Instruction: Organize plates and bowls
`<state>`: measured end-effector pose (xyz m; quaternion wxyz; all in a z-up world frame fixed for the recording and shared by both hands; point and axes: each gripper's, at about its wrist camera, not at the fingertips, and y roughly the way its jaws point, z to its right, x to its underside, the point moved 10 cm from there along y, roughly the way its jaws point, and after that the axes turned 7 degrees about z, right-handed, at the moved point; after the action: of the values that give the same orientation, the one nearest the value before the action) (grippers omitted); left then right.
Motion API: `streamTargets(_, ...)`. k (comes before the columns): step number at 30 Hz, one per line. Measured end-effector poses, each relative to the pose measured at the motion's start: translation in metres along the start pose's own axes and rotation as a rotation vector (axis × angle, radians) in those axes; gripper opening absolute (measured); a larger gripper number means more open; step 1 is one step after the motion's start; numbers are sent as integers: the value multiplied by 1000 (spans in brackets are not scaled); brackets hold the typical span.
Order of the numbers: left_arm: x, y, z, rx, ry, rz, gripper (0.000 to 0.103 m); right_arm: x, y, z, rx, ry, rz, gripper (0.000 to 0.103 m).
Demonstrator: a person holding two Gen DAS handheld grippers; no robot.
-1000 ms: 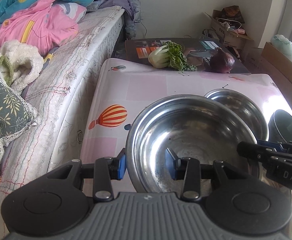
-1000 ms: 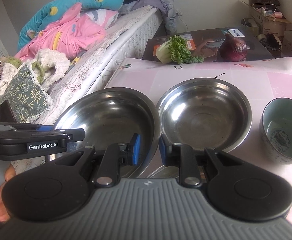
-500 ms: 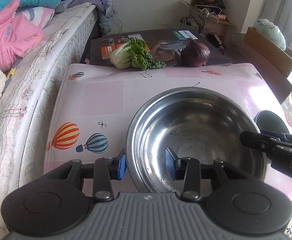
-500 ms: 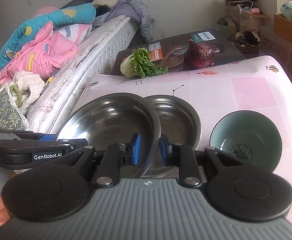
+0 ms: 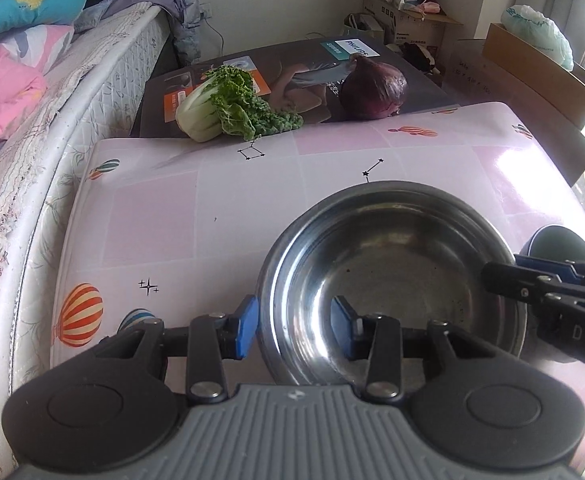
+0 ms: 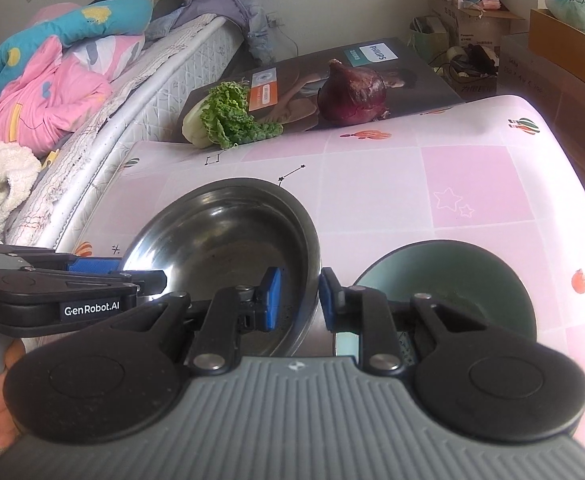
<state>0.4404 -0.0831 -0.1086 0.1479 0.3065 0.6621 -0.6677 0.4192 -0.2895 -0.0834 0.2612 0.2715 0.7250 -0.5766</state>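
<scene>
A large steel bowl (image 5: 392, 256) hangs over the pink table (image 5: 172, 208), gripped on both sides. My left gripper (image 5: 295, 328) is shut on its near-left rim, one blue pad outside the wall and one inside. My right gripper (image 6: 298, 300) is shut on the opposite rim of the same steel bowl (image 6: 220, 232), and the right gripper (image 5: 532, 280) shows at the bowl's right edge in the left wrist view. A green ceramic bowl (image 6: 452, 280) stands just right of it on the table. The smaller steel bowl seen earlier is hidden under the large one.
A bok choy (image 5: 228, 104) and a red onion (image 5: 372, 88) lie on a dark flat box (image 5: 292, 64) at the table's far edge. A bed (image 5: 52, 120) with heaped bedding runs along the left. Cardboard boxes (image 5: 532, 60) stand at the back right.
Both grippers carried the large steel bowl to the right and slightly down, over the smaller steel bowl, which is now covered. The green bowl now sits right beside it.
</scene>
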Motion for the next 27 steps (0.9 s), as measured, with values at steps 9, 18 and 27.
streamTargets(9, -2, -3, -6, -1, -16, 21, 44, -1, 2, 2, -21, 21, 18, 25)
streamTargets(18, -3, -19, -5, 26, -27, 68, 57, -4, -21, 9, -82, 108, 65, 30)
streamTargets(27, 3, -50, 9, 59, 2, 94, 62, -5, -65, 10, -155, 158, 97, 36)
